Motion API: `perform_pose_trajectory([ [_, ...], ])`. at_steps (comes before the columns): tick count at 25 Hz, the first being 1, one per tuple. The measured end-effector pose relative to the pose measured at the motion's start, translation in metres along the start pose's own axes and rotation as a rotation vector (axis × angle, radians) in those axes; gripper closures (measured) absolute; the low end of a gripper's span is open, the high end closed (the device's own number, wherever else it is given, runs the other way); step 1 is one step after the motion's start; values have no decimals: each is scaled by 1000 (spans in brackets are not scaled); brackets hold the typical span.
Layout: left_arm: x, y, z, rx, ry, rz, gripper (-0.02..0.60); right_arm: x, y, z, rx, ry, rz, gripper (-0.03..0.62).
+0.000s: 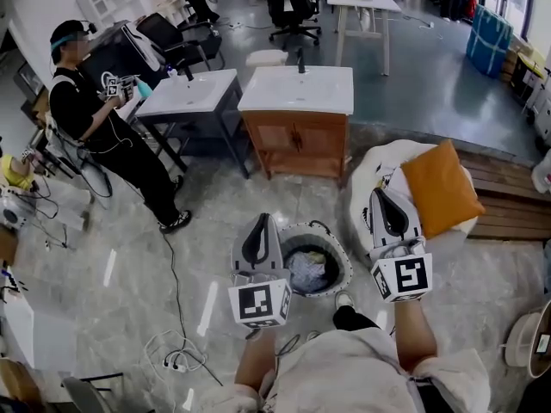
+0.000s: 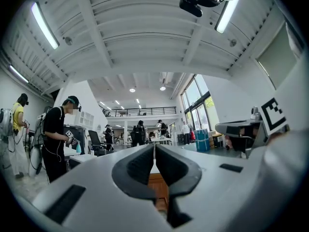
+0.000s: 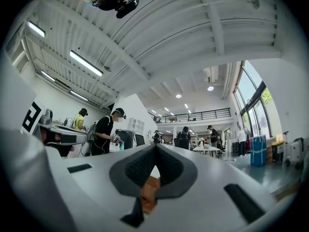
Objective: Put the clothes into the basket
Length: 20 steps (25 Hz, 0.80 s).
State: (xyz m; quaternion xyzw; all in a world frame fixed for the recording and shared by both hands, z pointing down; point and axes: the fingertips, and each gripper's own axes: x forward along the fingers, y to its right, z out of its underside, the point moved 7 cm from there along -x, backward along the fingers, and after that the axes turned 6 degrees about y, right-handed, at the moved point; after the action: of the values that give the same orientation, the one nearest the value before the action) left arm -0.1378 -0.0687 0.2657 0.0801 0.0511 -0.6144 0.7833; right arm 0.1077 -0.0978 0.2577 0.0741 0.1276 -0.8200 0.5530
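In the head view a round white basket (image 1: 342, 261) stands on the floor just ahead of the person's knees, with a bundle of pale clothes (image 1: 306, 270) lying inside it. My left gripper (image 1: 261, 221) is held up to the left of the basket and my right gripper (image 1: 382, 194) to its right, both pointing away over the room. In the left gripper view the left gripper (image 2: 154, 147) has its jaws pressed together with nothing between them. The right gripper (image 3: 155, 147) in its own view is likewise shut and empty. No garment hangs from either one.
A white beanbag seat with an orange cushion (image 1: 440, 188) sits right of the basket, beside a wooden bench (image 1: 508, 198). A wooden sink cabinet (image 1: 297, 138) and a white-topped table (image 1: 189, 94) stand ahead. A person in black (image 1: 102, 134) stands at the left. Cables (image 1: 176, 352) lie on the floor.
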Motion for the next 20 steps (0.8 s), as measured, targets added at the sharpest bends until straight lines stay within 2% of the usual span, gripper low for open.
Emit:
perform_pose_trajectory([
  [20, 13, -4, 4, 5, 2, -38, 569, 15, 6, 9, -23, -13, -29, 606],
])
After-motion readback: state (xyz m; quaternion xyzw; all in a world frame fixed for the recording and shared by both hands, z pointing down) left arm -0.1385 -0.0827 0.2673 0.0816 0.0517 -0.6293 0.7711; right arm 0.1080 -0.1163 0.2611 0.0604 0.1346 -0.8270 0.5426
